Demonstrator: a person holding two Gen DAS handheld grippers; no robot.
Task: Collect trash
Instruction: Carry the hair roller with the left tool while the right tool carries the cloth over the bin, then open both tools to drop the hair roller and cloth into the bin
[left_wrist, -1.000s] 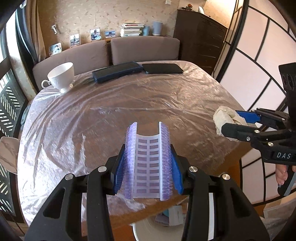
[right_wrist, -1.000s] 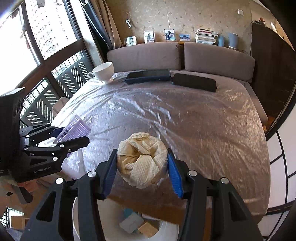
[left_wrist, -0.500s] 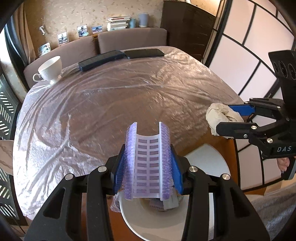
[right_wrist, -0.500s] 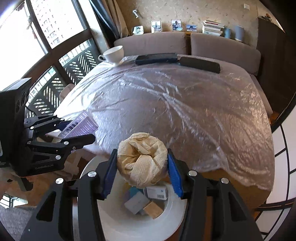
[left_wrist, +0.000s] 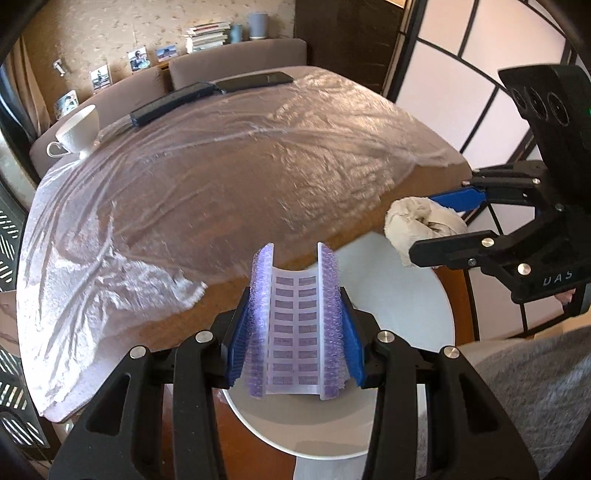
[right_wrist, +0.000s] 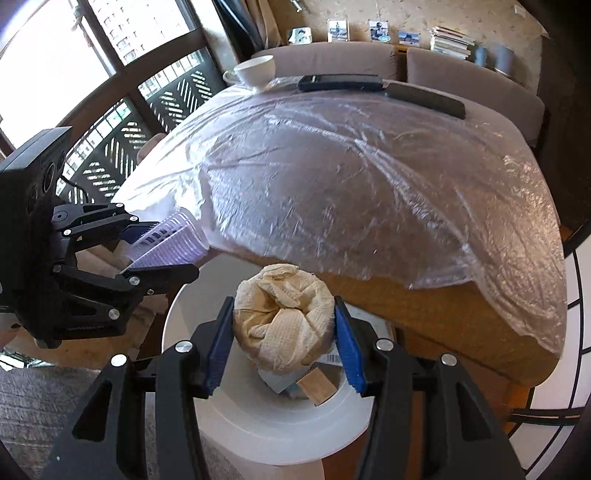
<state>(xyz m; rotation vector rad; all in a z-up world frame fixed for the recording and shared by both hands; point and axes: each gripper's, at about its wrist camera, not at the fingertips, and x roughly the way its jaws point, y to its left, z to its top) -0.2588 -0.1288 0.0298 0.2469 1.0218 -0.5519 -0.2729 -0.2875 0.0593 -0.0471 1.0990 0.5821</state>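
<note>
My left gripper (left_wrist: 295, 332) is shut on a purple-and-white plastic wrapper (left_wrist: 295, 325), bent into a U between the blue pads, above a round white bin (left_wrist: 413, 306) beside the table. My right gripper (right_wrist: 282, 332) is shut on a crumpled cream paper towel (right_wrist: 284, 317) and holds it over the same bin (right_wrist: 280, 424), which holds a few small boxes (right_wrist: 314, 384). Each gripper shows in the other's view: the right one (left_wrist: 439, 225) with the towel (left_wrist: 417, 221), the left one (right_wrist: 159, 251) with the wrapper (right_wrist: 166, 240).
The table (right_wrist: 369, 177) is covered in clear plastic film. At its far edge stand a white cup (left_wrist: 79, 129) and two dark flat devices (left_wrist: 173, 101), (left_wrist: 255, 81). Grey seat backs (right_wrist: 325, 62) lie behind. A grey rug (left_wrist: 535, 387) is near the bin.
Both grippers have pulled back off the table edge and now hang over the white bin, which has come into fuller view. Each still holds its piece of trash.
</note>
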